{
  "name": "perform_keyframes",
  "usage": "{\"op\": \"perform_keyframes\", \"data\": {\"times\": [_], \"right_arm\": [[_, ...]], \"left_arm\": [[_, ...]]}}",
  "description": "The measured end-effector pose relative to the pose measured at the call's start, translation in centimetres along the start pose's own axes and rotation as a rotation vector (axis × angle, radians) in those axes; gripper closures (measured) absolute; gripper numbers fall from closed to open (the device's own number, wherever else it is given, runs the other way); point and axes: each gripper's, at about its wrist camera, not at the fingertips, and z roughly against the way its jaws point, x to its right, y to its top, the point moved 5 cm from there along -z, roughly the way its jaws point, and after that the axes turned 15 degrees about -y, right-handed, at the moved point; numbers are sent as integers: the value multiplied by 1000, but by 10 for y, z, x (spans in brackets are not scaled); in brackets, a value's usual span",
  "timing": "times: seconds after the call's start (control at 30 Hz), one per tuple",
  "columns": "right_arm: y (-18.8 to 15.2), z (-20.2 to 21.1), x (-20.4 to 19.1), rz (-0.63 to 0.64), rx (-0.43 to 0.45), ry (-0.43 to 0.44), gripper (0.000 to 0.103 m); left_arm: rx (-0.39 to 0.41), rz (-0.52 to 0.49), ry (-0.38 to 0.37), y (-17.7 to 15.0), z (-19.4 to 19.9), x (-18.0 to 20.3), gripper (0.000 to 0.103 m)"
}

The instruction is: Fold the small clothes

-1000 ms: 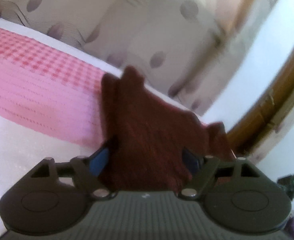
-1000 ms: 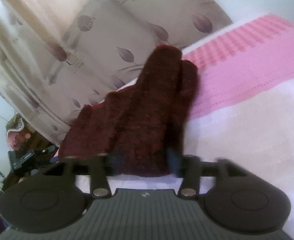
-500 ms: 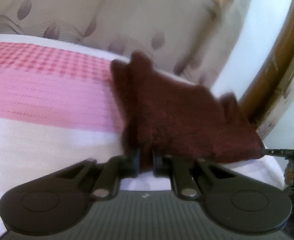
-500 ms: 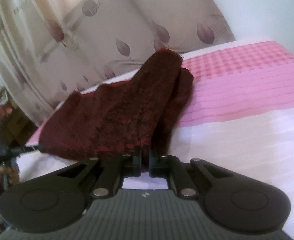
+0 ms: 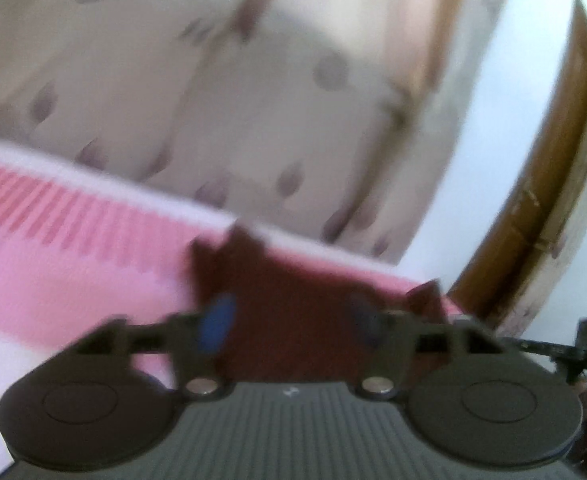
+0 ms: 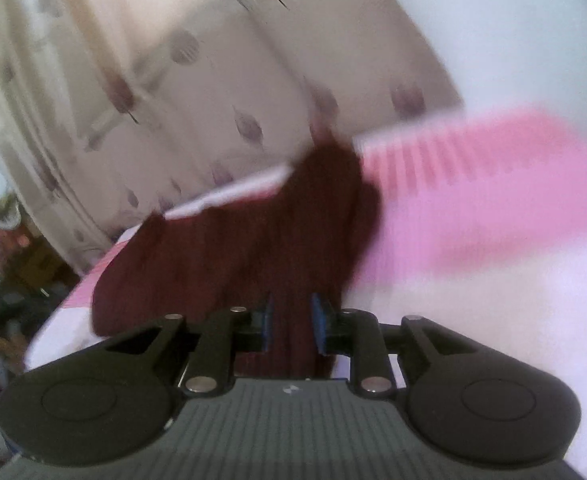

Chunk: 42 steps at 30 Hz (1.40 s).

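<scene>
- On the pink and white bed cover (image 5: 73, 280), near its far edge by the curtain (image 5: 253, 120), lies the dark red knitted garment (image 6: 233, 248), spread flat with a narrow part reaching toward the curtain.
- Left gripper (image 5: 289, 320): its jaws have just been opening and stand wide apart, with the garment (image 5: 293, 304) seen between them but not pressed.
- Right gripper (image 6: 291, 324): its jaws have just been opening too; they stand a little apart, with a strip of the knit between the blue pads (image 6: 318, 320). Blur hides whether they touch it.
- Handling, as I judge it: light, soft and limp, likely to sag and stretch, not slippery or fragile.
- Best taken at the near hem corners, one per gripper.
- No containers show in either view.
</scene>
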Motion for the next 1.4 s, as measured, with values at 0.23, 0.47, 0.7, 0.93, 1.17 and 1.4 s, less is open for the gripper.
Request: {"op": "perform_keyframes", "data": {"times": [0.23,0.47,0.7,0.93,1.17,1.4], "right_arm": [[54,-78,-62,289,20,68,76],[61,-178,-53,284,-147,-2,80],[87,-153,-54,162,-23,142,74],[83,-182,-146,572,-100,206,47],[58,-217,-187,754,-172,150,94],[83,-214,-188,686,-26,98,96]], "left_arm": [[8,111,23,4,-110,-27,27],[11,144,173,-29,-140,-84,28],[91,124,162,-35,-132,-83,28],[151,199,131,-39,-119,-88,27],[166,220,112,-42,-113,-90,27],[191,210,115,-46,-108,-87,22]]}}
